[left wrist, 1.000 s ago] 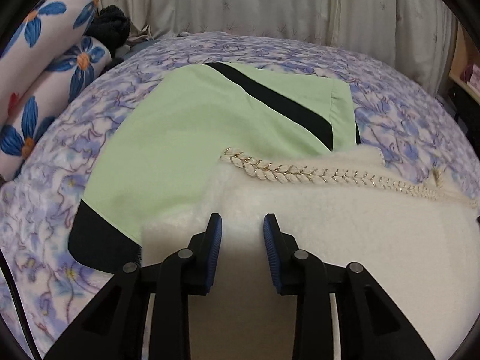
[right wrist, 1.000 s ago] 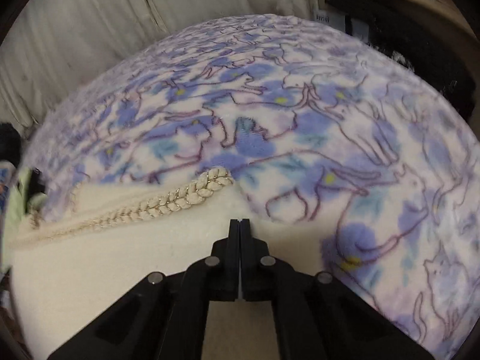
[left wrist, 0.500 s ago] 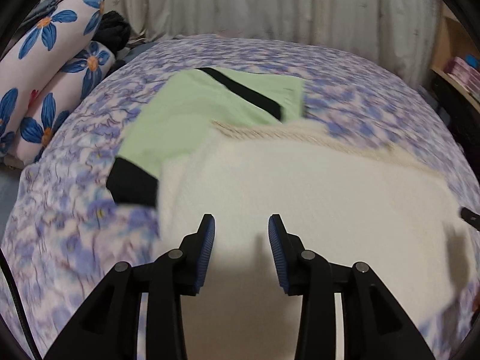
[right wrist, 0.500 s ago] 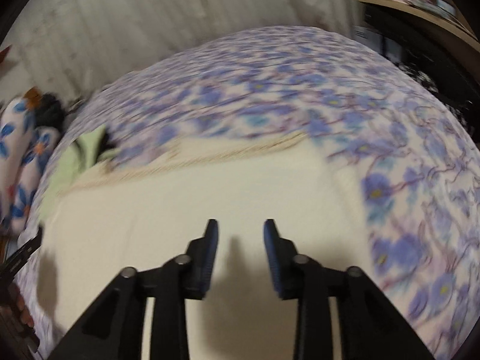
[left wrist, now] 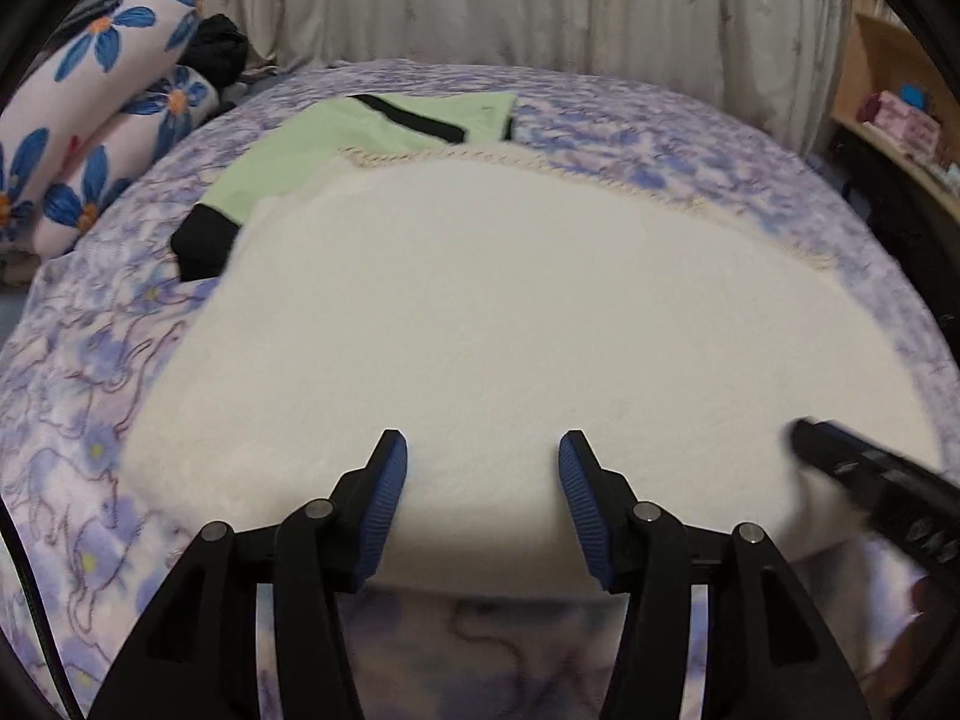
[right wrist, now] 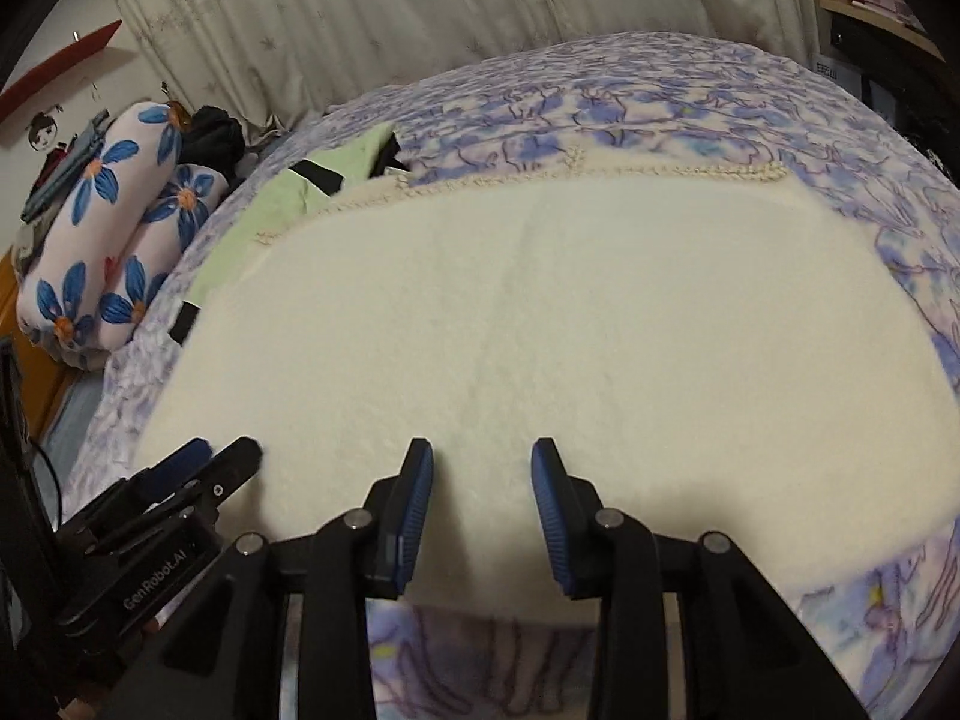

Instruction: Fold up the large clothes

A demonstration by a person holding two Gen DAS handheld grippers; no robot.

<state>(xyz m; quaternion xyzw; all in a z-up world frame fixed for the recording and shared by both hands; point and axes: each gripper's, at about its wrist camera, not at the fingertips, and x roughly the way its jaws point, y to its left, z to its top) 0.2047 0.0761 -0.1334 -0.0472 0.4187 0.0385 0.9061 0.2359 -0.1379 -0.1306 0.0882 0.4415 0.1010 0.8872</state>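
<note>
A big cream fleece garment (left wrist: pixel 510 324) (right wrist: pixel 540 324) lies spread flat on the bed, its braided trim (left wrist: pixel 600 180) (right wrist: pixel 660 173) along the far edge. Under its far left corner lies a light green garment with black bands (left wrist: pixel 336 138) (right wrist: pixel 288 192). My left gripper (left wrist: pixel 483 474) hovers over the cream garment's near edge, its jaws opening and nothing between them. My right gripper (right wrist: pixel 482 480) stands open over the same near edge, with nothing between its pads. Each gripper shows in the other's view: the right gripper (left wrist: pixel 870 480) at the right, the left gripper (right wrist: pixel 198 468) at the lower left.
The bed carries a purple-blue patterned blanket (left wrist: pixel 90 372) (right wrist: pixel 720 90). Blue-flowered pillows (left wrist: pixel 90 102) (right wrist: pixel 114 228) and a dark bundle (left wrist: pixel 219 51) lie at the far left. Curtains (left wrist: pixel 480 0) hang behind the bed. A wooden shelf (left wrist: pixel 888 108) stands at the right.
Both grippers have drawn back from the braided trim to the near edge. The right gripper went from shut to open and the left widened. The cream garment now lies flat.
</note>
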